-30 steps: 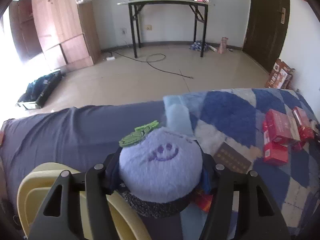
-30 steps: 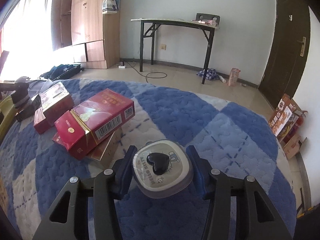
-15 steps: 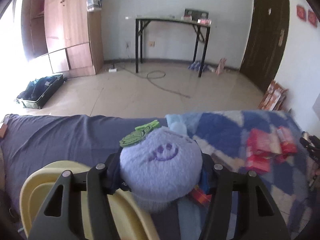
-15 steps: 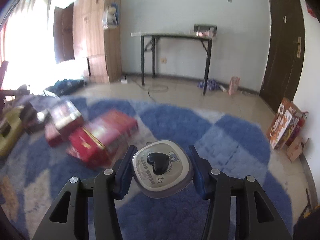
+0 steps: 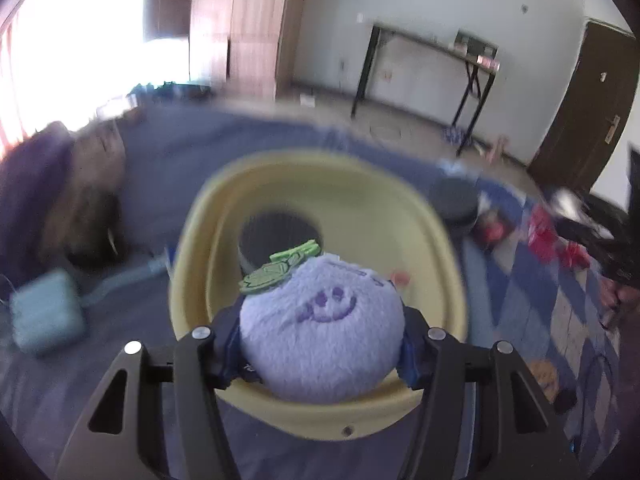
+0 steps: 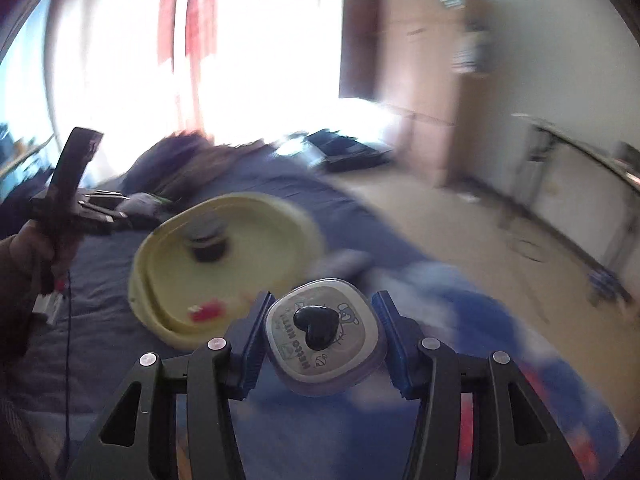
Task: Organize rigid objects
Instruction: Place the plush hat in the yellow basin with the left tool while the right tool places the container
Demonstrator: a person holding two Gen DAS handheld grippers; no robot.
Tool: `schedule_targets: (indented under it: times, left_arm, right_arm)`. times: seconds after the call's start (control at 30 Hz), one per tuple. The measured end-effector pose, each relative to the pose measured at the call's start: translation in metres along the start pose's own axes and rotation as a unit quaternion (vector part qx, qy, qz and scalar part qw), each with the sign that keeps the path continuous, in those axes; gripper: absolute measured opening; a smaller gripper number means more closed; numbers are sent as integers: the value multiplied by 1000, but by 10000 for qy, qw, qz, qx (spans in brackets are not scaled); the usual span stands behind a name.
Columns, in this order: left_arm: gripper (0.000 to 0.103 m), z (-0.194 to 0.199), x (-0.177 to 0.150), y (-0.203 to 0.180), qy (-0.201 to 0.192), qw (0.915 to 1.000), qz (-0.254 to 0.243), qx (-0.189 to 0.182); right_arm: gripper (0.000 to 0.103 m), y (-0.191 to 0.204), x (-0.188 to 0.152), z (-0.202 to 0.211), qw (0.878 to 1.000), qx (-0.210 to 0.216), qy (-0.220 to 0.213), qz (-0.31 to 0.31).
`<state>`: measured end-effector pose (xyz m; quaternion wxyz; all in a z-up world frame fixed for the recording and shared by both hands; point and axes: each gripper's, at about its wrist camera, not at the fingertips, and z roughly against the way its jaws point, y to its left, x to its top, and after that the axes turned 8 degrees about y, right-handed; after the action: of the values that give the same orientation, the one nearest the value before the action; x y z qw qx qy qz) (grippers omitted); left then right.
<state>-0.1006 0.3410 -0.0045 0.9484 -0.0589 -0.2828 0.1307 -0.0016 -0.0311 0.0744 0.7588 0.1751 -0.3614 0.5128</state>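
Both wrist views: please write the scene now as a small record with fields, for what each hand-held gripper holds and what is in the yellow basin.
left hand-held gripper: shut on the purple plush toy, above the yellow basin
right hand-held gripper: shut on the small lidded container, beside the basin
basin contents: a dark round container; a small red item
surface: blue bed cover
image quality: blurred
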Motion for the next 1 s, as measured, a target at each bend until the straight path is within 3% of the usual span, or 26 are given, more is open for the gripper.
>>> schedule_targets:
  times: [0.1,0.3,0.57,0.73,0.8,0.87,0.93,0.97,1.0]
  left_arm:
    - [60,-25,1,2,310,9994,-175,0]
    - [60,-61,11,5,518,9984,-191,85]
    - [61,-76,8,2,514,9975,-362,314]
    - [64,-75,8,1,459,9975,-393,353]
    - [66,-72,6,-1,506,9970,-408,411]
    - [85,-59,5,-7,445,9968,-429,504]
    - [98,-40,7,-10,140,9980,-463,409]
    - [103,-29,9,-13,-30,9983,-470,349]
    - [103,-17,11,-18,-241,9983,-482,208]
  right_arm:
    - [50,34,41,-67,9979,435,376,291]
    - [50,66,82,-171,9918,323,1072,616]
    - [50,81,82,-222,9879,141,1433,583]
    - [51,76,89,-230,9876,240,1465,510]
    - [72,74,91,-228,9879,196,1463,484]
    - [79,73,93,-216,9896,152,1352,478]
    - [90,70,96,-183,9936,223,1038,396]
    - [101,66,96,-164,9954,187,866,351]
    - [103,59,95,-137,9979,63,585,262]
